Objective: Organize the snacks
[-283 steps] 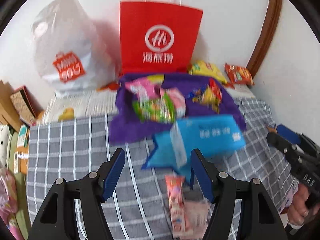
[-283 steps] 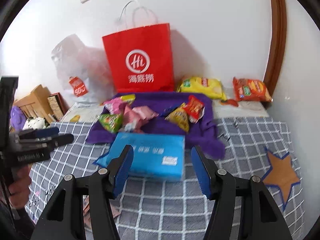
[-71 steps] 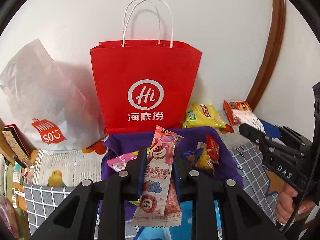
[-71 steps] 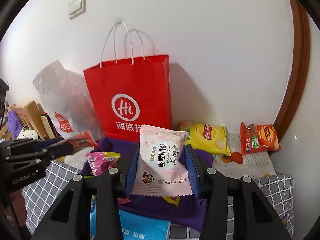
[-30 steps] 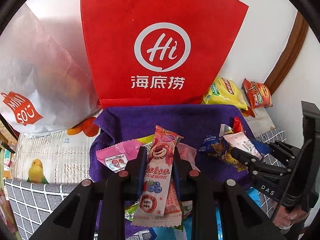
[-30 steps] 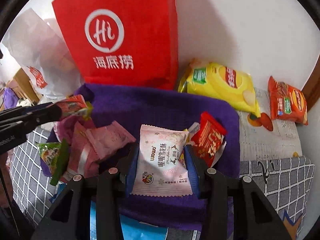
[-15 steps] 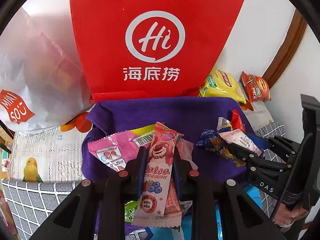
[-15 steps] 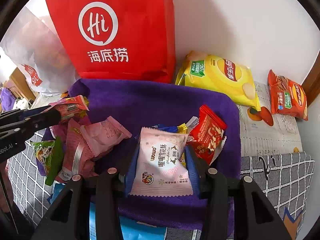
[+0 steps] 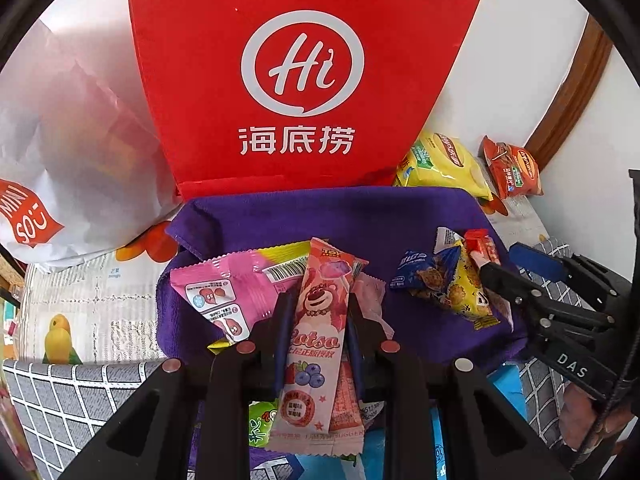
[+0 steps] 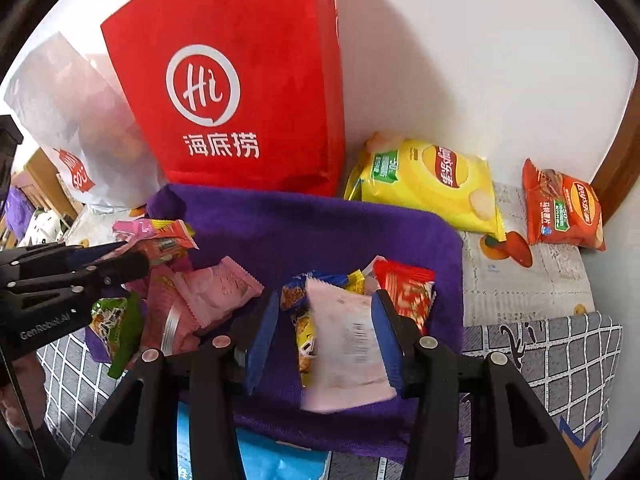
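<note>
My left gripper (image 9: 316, 316) has its jaws clamped on the pink Lotso bar (image 9: 318, 344), standing upright over the purple towel (image 9: 320, 216). My right gripper (image 10: 324, 328) has its jaws parted, and the pale pink snack packet (image 10: 348, 344) lies blurred between them, leaning on the right pad. At twelve o'clock the red Haidilao bag (image 10: 240, 92) stands behind the towel. At two o'clock lie a yellow Lay's bag (image 10: 432, 184) and an orange Lay's bag (image 10: 564, 208).
</note>
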{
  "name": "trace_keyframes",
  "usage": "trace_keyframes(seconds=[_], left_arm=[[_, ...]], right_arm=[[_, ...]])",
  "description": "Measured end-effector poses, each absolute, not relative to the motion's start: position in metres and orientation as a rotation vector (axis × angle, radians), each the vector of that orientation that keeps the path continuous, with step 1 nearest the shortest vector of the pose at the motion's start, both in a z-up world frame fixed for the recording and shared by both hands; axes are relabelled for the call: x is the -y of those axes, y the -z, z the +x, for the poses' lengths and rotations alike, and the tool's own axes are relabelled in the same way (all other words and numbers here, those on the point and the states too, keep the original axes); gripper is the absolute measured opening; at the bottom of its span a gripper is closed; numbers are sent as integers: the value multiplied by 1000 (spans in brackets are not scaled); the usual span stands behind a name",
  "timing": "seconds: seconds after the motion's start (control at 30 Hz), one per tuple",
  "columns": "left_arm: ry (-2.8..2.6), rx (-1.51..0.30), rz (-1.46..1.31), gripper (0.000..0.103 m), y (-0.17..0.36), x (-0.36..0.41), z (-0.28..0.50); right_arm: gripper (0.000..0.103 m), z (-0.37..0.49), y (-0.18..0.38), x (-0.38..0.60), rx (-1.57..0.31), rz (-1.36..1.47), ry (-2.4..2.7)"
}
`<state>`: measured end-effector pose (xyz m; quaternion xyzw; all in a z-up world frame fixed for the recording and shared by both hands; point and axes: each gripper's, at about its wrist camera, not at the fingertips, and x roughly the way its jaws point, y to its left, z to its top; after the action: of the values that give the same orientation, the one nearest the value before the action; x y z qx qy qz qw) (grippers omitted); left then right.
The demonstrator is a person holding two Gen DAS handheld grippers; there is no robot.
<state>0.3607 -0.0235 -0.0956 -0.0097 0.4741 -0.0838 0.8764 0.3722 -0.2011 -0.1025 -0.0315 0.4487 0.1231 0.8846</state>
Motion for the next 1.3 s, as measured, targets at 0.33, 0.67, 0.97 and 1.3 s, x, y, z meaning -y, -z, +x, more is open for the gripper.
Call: trace_keyframes(seconds=[0.33,0.67,0.97,1.3], left_arm=[[177,-997,-17,25,97,26,360],[175,-978,-4,55,82,31,353],[166,-856,40,74,31,37,315],[174,-795,20,85,2,30,244]], right_arm=[[49,371,100,203,-926,-60,-244],[52,366,89,204,-901,-58,-227],[53,330,50,207,-809,-64,-166],[62,259,8,216,-756,-37,-75]])
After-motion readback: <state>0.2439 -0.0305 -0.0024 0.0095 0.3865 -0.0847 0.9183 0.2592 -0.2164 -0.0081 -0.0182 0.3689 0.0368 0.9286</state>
